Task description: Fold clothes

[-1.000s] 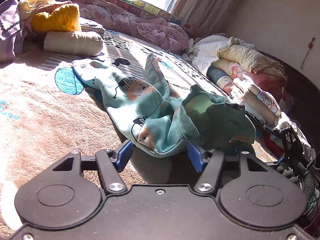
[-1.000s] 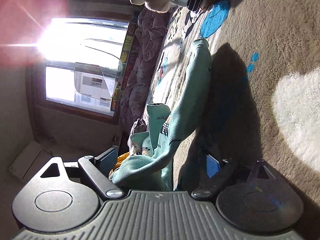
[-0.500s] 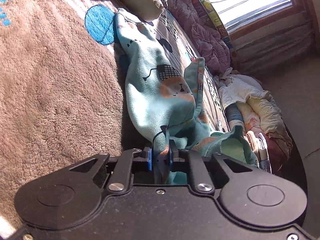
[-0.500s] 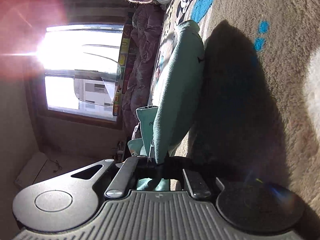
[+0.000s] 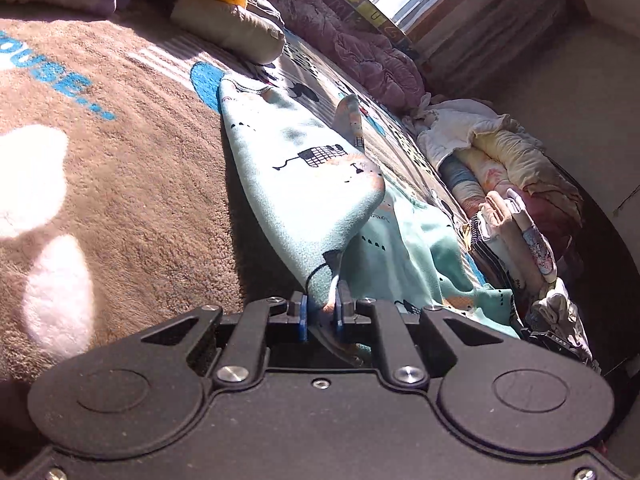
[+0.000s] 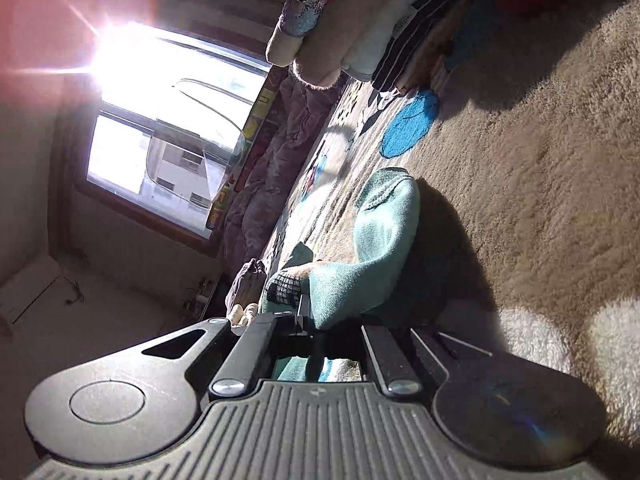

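Sunlit brown plush blanket [image 5: 132, 200] covers the bed, and the teal printed garment [image 5: 304, 184] stretches across it from a blue circle [image 5: 206, 80] on the blanket toward the camera. From the left wrist, the left gripper [image 5: 321, 314] pinches the garment's near edge between its blue pads [image 5: 303, 316], lifting it off the blanket; a pile of folded clothes [image 5: 508, 200] sits beyond the garment's right side. From the right wrist, the right gripper [image 6: 310, 320] clamps another fold of the garment [image 6: 372, 248], raised above the blanket [image 6: 540, 168], with the bright window [image 6: 168, 152] beyond it.
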Demonstrator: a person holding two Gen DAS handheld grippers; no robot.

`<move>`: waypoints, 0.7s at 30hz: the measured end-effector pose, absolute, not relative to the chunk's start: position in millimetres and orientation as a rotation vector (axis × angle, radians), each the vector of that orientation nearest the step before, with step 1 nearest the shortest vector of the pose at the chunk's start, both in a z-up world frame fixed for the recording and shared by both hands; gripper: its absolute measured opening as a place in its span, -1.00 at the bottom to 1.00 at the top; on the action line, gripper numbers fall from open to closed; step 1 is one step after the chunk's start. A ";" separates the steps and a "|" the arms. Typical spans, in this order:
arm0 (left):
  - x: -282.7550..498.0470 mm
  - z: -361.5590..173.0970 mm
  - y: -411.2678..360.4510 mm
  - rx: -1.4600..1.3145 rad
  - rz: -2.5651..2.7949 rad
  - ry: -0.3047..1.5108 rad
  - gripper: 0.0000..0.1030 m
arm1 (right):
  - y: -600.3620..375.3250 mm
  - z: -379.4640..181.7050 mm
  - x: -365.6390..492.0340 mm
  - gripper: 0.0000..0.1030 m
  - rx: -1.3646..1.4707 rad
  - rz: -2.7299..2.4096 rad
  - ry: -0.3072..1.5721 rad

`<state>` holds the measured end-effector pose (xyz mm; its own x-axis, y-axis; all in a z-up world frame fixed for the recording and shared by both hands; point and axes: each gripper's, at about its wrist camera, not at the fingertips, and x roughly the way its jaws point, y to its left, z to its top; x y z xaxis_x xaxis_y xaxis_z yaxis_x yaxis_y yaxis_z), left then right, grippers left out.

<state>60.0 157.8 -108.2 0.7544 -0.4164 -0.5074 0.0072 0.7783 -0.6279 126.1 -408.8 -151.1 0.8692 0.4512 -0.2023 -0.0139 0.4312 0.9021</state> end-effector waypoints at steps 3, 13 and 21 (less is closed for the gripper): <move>60.1 -118.6 168.8 -0.694 -0.254 0.718 -0.70 | -405.9 -157.6 114.9 -0.83 1.056 0.257 0.500; 76.2 -109.8 204.7 -0.846 -0.149 0.625 -0.11 | -411.5 -160.4 90.9 -0.25 1.087 0.192 0.481; 157.9 -119.3 221.6 -0.909 -0.090 0.618 -0.11 | -415.3 -169.0 104.6 -0.14 1.159 0.161 0.435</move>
